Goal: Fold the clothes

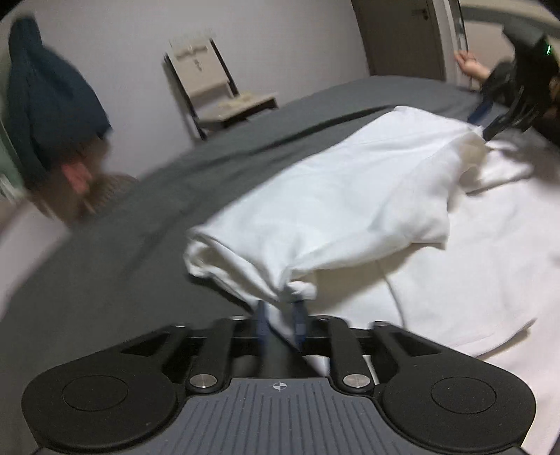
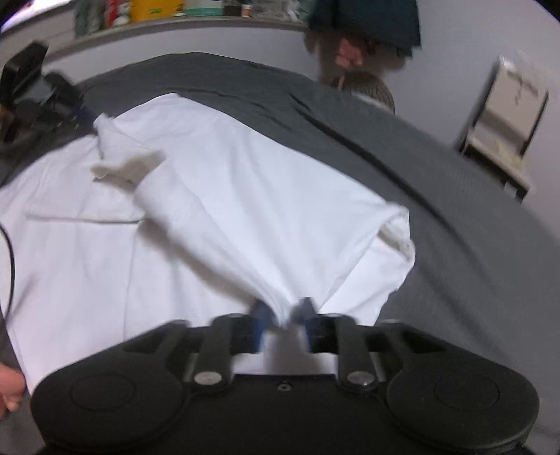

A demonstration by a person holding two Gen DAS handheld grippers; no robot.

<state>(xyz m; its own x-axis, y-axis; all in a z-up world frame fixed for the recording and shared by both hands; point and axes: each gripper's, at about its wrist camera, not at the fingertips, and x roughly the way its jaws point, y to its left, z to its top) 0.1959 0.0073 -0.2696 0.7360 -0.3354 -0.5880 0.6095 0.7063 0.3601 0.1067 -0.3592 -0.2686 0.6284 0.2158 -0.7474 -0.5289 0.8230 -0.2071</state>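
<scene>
A white garment lies spread on a dark grey bed. My left gripper is shut on a bunched corner of it and lifts a folded flap off the bed. The right gripper shows at the far end of that flap, gripping it. In the right wrist view my right gripper is shut on the white garment, with cloth fanning out from between its blue pads. The left gripper shows at the far left holding the other corner. The lifted flap hangs over the flat part of the garment.
The grey bed extends around the garment. A folding chair stands by the wall; it also shows in the right wrist view. A dark blue cloth hangs at left. A shelf with bottles runs behind the bed.
</scene>
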